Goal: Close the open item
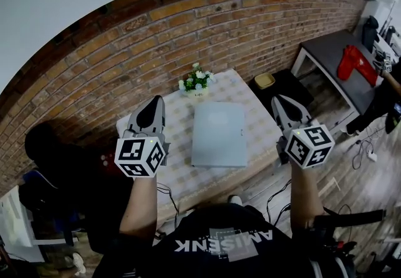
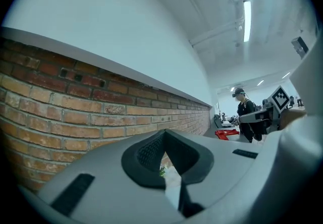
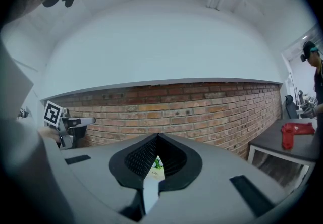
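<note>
Grey laptop [image 1: 218,134] seen flat on tabletop [image 1: 180,173], lid apparently down; judged rigid, slippery, best pressed at lid's free edge. Left gripper [image 1: 153,104], right gripper [image 1: 281,102]: jaws closed, nothing held

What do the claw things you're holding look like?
The left claw and right claw are light grey pointed shells with black ribbed pads inside. The left cube and right cube are white with black square markers. The person wears a black shirt with white lettering.
</note>
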The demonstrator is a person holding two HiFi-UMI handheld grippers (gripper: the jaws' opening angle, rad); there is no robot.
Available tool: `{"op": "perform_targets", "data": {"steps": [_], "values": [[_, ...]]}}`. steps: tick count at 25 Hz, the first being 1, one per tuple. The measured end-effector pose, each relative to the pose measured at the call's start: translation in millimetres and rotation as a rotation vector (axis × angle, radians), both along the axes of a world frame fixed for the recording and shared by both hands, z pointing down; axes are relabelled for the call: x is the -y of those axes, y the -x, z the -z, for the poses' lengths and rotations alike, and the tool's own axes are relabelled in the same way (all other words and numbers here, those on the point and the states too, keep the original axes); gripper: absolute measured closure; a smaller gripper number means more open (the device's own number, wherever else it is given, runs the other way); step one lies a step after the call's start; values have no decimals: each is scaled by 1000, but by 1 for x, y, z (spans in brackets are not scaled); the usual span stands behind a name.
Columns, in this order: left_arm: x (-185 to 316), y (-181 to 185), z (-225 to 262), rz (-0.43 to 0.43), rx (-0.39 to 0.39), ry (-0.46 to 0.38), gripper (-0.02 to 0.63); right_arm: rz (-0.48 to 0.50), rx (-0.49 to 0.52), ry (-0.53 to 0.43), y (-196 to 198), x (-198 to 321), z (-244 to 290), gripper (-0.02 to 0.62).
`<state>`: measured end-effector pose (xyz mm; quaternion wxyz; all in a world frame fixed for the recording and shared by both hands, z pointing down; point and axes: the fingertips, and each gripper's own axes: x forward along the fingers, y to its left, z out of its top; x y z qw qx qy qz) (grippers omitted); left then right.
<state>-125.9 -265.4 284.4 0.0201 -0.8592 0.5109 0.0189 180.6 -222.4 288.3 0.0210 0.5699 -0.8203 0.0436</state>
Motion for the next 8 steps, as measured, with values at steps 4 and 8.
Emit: {"op": "perform_targets", "data": {"steps": [4,8], "values": [[-2,-9,-4,-3,36,7,592,-4,-2,3,-2,0,1,555],[-7,-12,-10,-6,44,22,593,6,-5,8,-1,1,0,555]]}}
